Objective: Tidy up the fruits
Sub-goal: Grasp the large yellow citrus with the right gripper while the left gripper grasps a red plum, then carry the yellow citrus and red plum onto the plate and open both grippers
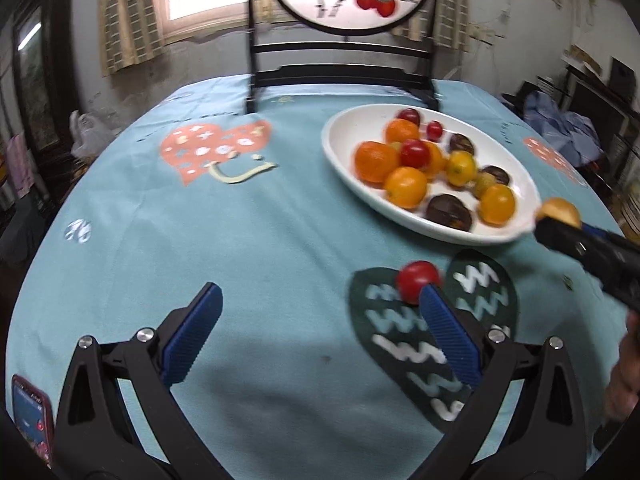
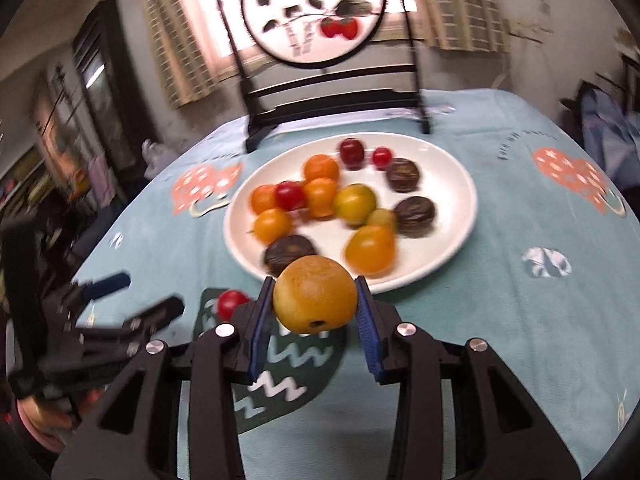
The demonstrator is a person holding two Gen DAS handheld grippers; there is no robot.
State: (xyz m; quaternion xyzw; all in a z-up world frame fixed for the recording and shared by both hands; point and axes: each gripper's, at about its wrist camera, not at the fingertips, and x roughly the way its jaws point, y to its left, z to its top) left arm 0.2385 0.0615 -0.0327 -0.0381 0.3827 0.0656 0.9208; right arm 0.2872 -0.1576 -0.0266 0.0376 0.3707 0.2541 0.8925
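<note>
Right up close, the right claw [image 2: 315,300] is clenched on a round orange fruit [image 2: 315,294], with a blue pad pressing on each side. It hangs in the air, just before the near rim of the white plate [image 2: 460,184]. That plate already holds lots of fruit: orange ones, small red ones and dark brown ones.

So the step now looks like carrying this fruit to the plate. Next, I think the claw should go forward over a bare spot and let go softly, so nothing rolls off.

One small red tomato [image 1: 418,282] is not put away yet. It sits on the cloth just past the tip of the left claw's [image 1: 320,312] right finger. That claw is spread wide and empty. It may be touching the tomato, but the picture is too blurry to be sure.

Everything sits on a light blue tablecloth [image 1: 260,240] with pink hearts. Behind the plate stands a round painted screen [image 2: 316,12] in a black frame, with a curtained window behind it.
</note>
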